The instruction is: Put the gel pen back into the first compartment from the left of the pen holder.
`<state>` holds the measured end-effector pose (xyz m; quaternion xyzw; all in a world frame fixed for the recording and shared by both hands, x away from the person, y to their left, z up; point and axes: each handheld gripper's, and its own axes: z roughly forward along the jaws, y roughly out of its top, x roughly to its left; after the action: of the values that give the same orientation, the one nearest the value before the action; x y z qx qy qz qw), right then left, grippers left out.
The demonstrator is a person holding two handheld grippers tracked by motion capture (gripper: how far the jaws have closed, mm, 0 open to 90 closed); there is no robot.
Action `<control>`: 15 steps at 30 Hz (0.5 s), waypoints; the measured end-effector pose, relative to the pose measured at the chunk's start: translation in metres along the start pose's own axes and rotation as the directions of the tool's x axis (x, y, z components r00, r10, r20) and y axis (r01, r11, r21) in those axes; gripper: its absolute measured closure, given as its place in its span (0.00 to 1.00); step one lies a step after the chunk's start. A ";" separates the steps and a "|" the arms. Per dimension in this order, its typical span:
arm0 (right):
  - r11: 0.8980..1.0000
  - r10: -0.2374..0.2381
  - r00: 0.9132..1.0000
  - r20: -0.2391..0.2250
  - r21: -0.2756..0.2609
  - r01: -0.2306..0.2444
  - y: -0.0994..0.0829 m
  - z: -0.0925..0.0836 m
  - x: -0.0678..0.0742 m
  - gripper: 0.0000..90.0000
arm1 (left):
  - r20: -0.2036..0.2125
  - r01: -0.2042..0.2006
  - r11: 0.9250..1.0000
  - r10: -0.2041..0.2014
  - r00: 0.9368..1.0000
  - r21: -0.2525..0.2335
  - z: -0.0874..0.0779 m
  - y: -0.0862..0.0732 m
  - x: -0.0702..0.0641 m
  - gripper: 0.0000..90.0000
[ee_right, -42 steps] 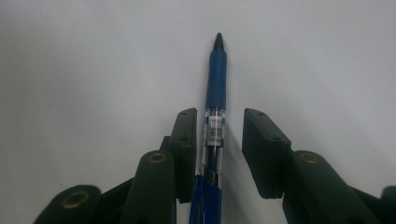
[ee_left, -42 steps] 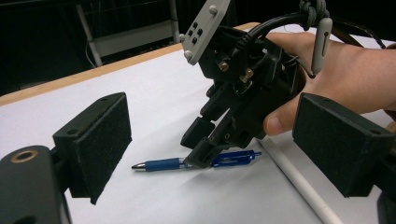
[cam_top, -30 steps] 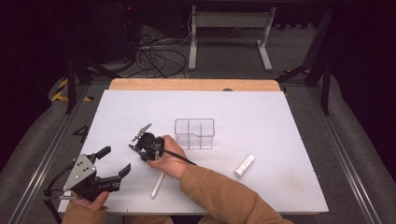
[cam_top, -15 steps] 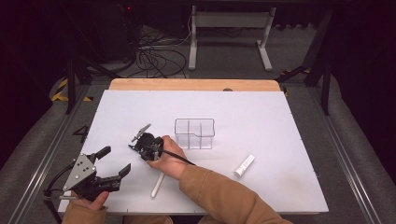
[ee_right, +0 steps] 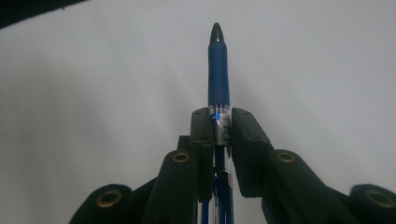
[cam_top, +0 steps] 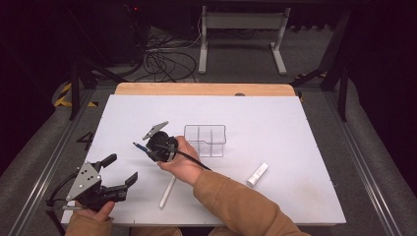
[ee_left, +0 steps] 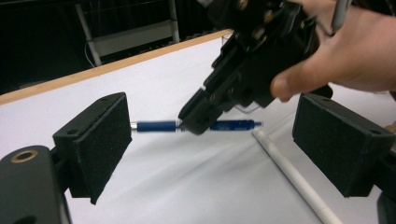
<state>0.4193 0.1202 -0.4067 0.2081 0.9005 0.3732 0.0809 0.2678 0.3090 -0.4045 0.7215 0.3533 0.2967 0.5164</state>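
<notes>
Your right gripper [cam_top: 143, 147] clamps its black jaws on a blue plastic pen [ee_right: 218, 74], lifted just above the white table [cam_top: 295, 128]. Your left gripper [cam_top: 123, 169] rests apart near the table's front edge, jaws wide, holding nothing.

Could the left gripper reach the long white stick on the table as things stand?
Probably yes: the left gripper is open, and the white stick lies bare just beside it. The right gripper, holding the blue pen, hangs above.

blue pen [ee_right: 218, 70] | dark tip, blue rubber grip, clear barrel | clamped lengthwise between right gripper [cam_top: 147, 148] pads, level, off the table | tip points to 10 o'clock, high view
</notes>
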 end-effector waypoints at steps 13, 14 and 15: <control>0.991 0.034 0.999 -0.010 -0.130 -0.035 0.005 -0.040 -0.008 0.89 | 0.002 -0.003 1.000 0.003 1.000 0.002 0.001 0.000 0.000 0.14; 0.991 0.034 0.999 -0.010 -0.130 -0.035 0.005 -0.040 -0.008 0.89 | 0.001 -0.004 1.000 0.004 1.000 0.002 0.001 0.000 0.000 0.14; 0.990 0.032 0.999 -0.013 -0.139 -0.033 0.005 -0.042 -0.009 0.89 | 0.001 -0.004 1.000 0.004 1.000 0.002 0.001 0.000 0.000 0.14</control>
<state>0.4160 0.0926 -0.3732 0.2147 0.8692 0.4373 0.0843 0.2682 0.3086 -0.4045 0.7228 0.3518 0.2970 0.5153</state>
